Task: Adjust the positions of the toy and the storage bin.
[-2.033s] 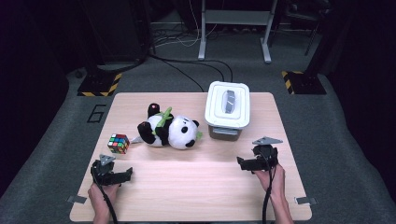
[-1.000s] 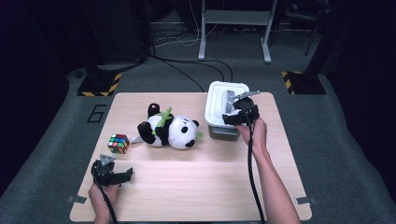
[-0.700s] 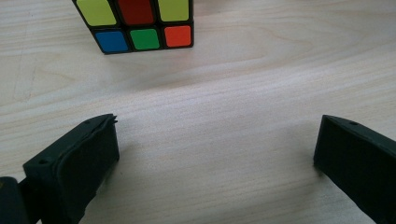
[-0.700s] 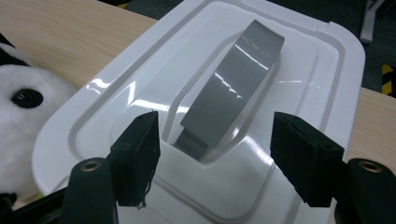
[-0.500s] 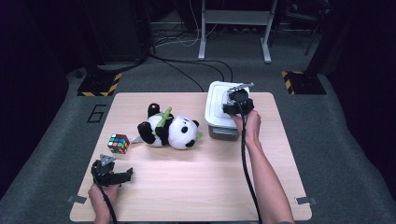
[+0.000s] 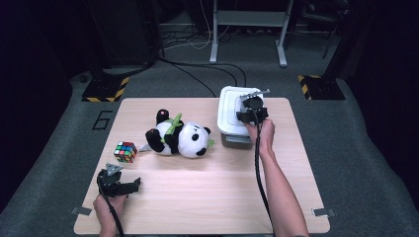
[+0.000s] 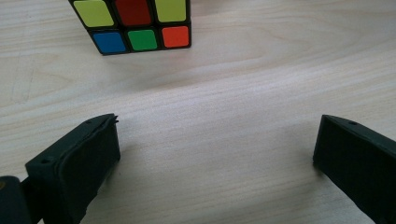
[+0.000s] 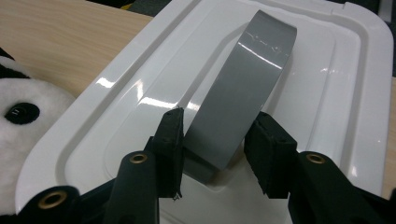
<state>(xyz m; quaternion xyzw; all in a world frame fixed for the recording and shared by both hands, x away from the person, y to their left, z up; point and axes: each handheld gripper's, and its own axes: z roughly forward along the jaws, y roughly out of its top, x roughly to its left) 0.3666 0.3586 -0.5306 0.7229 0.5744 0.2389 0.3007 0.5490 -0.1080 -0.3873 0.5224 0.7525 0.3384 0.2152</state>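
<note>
- The right gripper (image 8: 212, 154), its jaws just closing, clamps the grey strap handle (image 8: 243, 88) of the glossy white plastic box lid (image 6: 230, 106) at the light wooden table's (image 6: 207, 197) far right.
- The left gripper (image 7: 215, 154) rests wide open on the table, near the multicoloured puzzle cube (image 7: 135, 23).

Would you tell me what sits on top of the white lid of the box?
A grey handle arches over the white lid, and the right gripper has just closed its jaws on it. The box's contents are hidden under the lid.
</note>
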